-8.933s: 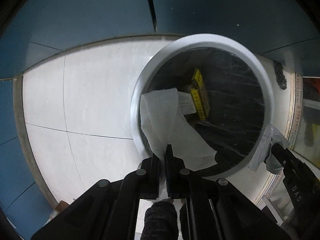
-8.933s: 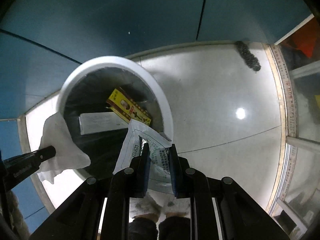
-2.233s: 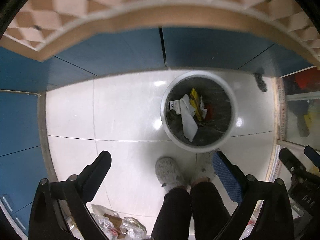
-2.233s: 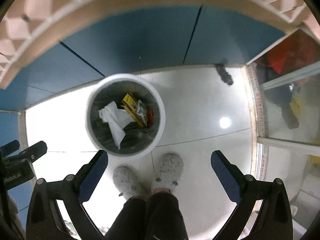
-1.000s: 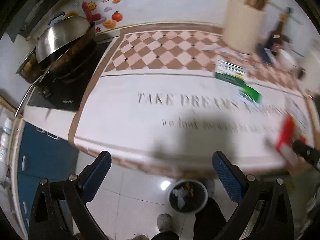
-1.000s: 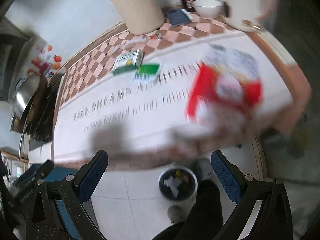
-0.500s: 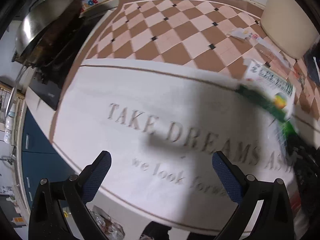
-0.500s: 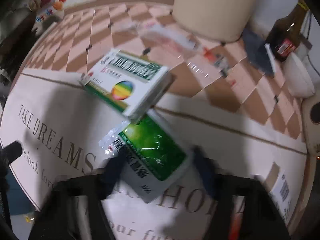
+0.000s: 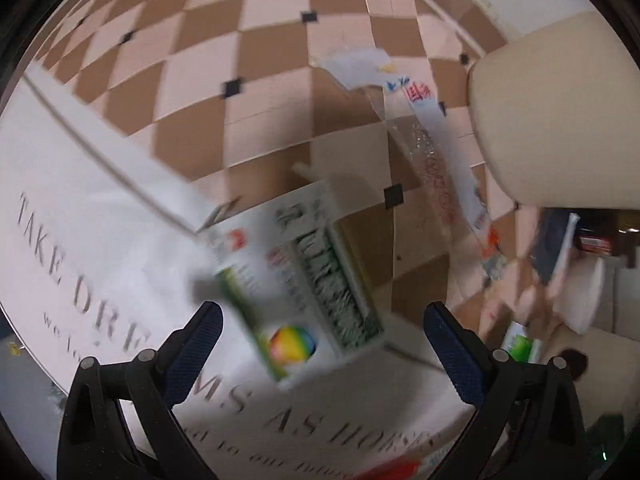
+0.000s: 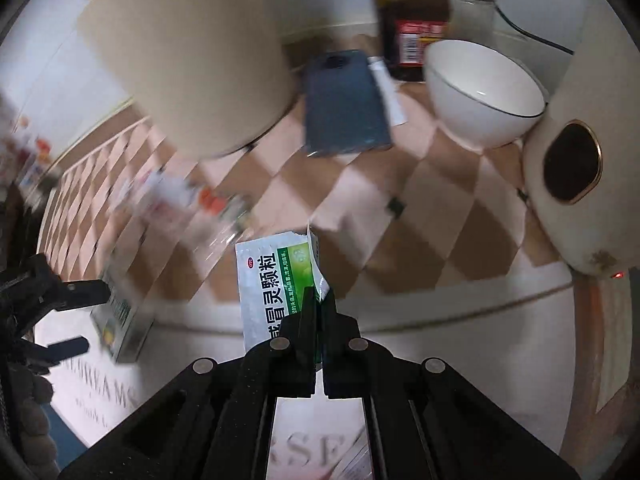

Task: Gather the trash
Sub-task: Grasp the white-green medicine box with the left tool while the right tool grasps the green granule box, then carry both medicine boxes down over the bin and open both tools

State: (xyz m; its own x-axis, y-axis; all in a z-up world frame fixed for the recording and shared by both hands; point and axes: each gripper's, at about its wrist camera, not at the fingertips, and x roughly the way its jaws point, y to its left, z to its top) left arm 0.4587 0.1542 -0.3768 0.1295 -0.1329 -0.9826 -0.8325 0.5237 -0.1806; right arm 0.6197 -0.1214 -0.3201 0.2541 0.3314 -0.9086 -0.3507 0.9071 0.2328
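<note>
Now the right tool (image 10: 319,300) pinches a green-and-white foil sachet (image 10: 276,280). The left tool (image 9: 320,344) is spread wide around a white-and-green cardboard medicine box (image 9: 296,284) on the tabletop (image 9: 100,232).

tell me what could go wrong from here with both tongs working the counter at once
1. The right tongs pinch only the edge of the green sachet, so it may slip out on the way to the bin.
2. The left tongs are open around the medicine box, but the view is blurred; closing mid-motion may knock the box instead of gripping it.
3. A white bowl, dark bottle and phone stand just beyond the sachet; a wide lift could hit them.
</note>
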